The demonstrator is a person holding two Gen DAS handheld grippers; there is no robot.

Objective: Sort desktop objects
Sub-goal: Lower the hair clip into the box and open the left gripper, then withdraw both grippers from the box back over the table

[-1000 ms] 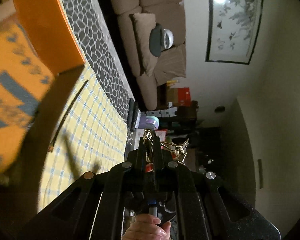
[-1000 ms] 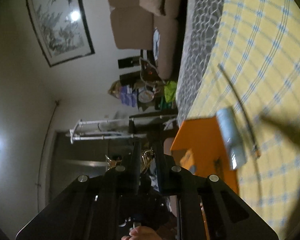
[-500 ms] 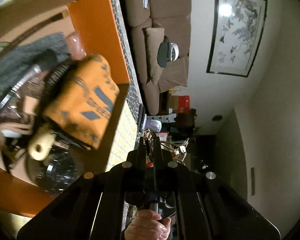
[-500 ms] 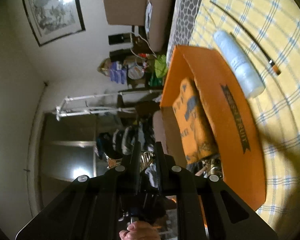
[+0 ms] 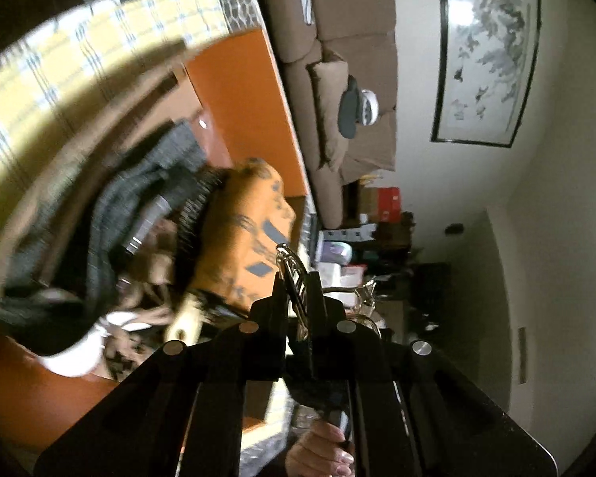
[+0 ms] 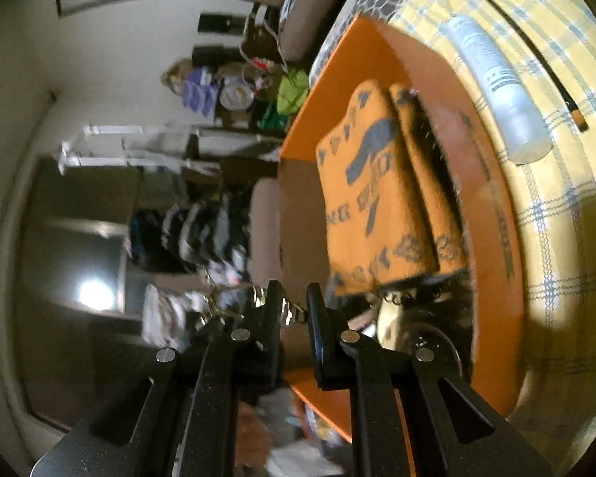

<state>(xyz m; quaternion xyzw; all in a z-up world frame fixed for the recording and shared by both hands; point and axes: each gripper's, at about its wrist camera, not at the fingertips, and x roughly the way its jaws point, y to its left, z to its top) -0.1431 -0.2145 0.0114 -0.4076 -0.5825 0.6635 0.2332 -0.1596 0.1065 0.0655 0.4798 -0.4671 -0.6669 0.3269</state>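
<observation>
An open orange box (image 5: 250,91) stands on the yellow checked tablecloth (image 5: 59,63), packed with things; a folded orange patterned cloth (image 5: 250,218) lies on top. My left gripper (image 5: 297,278) hangs over the box's near side, shut on a thin gold-coloured metal piece (image 5: 288,258) that sticks up between its fingers. In the right wrist view the same box (image 6: 496,278) and orange cloth (image 6: 369,183) lie to the right. The right gripper (image 6: 294,298), just outside the box's edge, is shut on a gold metal piece (image 6: 292,314).
Inside the box lie a grey cloth (image 5: 139,183), a dark hairbrush (image 5: 194,214) and a white item (image 5: 79,353). On the tablecloth (image 6: 556,238) beyond the box lie a white bottle (image 6: 492,83) and a thin dark stick (image 6: 536,63). A sofa (image 5: 337,59) stands behind.
Both views have swung from the bare tablecloth to the orange box, which now fills them. Both grippers have stayed shut on the gold piece.
</observation>
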